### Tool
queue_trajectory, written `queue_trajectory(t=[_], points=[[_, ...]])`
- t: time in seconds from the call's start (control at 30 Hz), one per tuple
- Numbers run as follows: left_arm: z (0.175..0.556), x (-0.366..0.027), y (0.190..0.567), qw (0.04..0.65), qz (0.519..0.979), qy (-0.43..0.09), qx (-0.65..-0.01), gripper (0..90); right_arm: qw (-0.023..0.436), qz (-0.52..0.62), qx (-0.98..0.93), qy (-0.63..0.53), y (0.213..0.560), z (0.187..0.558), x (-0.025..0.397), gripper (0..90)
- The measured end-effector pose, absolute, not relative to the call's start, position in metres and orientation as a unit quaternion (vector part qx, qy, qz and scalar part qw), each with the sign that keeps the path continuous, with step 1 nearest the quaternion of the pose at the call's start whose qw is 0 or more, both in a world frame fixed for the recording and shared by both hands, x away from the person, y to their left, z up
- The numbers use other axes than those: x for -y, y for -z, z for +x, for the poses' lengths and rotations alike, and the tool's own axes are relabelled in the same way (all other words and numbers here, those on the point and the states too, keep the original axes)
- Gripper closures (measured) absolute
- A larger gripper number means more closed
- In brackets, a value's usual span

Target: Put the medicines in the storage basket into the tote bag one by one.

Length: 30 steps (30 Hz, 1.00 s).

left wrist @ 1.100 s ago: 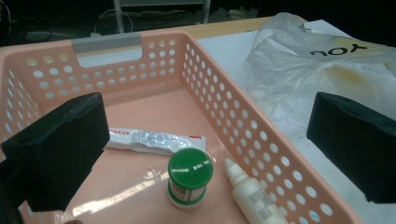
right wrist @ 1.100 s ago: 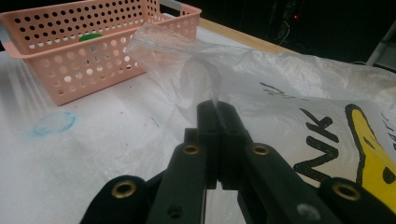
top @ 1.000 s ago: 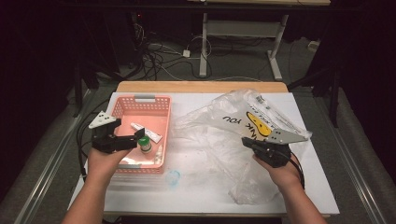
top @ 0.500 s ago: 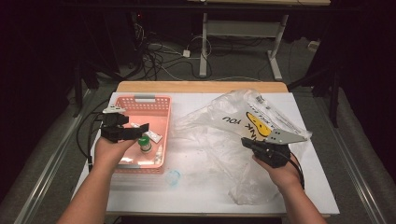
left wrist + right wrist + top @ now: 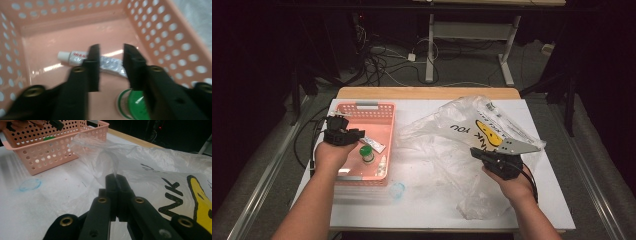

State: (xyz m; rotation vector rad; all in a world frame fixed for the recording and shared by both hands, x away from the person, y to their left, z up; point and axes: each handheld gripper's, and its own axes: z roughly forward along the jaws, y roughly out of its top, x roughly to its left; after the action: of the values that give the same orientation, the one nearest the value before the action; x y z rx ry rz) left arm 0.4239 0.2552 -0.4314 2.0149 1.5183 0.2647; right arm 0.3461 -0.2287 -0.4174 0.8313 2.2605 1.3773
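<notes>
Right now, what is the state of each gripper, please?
Left gripper: open, holding nothing, fingers above the tube in the pink basket.
Right gripper: shut on the clear plastic bag.

Left claw (image 5: 110,67) agape, right claw (image 5: 116,180) clamped.

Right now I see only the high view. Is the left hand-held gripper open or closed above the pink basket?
Observer: Open. In the left gripper view the left hand-held gripper has its jaws apart, gripping nothing.
Operator: What lies below it?
Observer: A white tube with red print lies on the floor of the basket, seen through the gap between the jaws.
Operator: Does the right one really hold the bag?
Observer: Yes. In the right gripper view the right hand-held gripper is shut on a fold of the clear plastic bag.
</notes>
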Motion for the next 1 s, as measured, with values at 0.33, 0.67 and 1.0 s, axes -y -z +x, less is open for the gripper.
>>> queue_trajectory(t=[0.33,0.67,1.0], points=[[0.451,-0.25,0.449,0.208,0.776,-0.064,-0.592,88.2,0.184,0.293,-0.8,-0.49,0.416,0.345,0.229,90.0],[0.468,-0.251,0.466,0.172,0.776,-0.047,-0.604,88.2,0.185,0.29,-0.801,-0.489,0.415,0.344,0.23,90.0],[0.504,-0.23,0.469,0.193,0.8,-0.047,-0.566,88.2,0.183,0.293,-0.802,-0.487,0.418,0.346,0.228,90.0]])
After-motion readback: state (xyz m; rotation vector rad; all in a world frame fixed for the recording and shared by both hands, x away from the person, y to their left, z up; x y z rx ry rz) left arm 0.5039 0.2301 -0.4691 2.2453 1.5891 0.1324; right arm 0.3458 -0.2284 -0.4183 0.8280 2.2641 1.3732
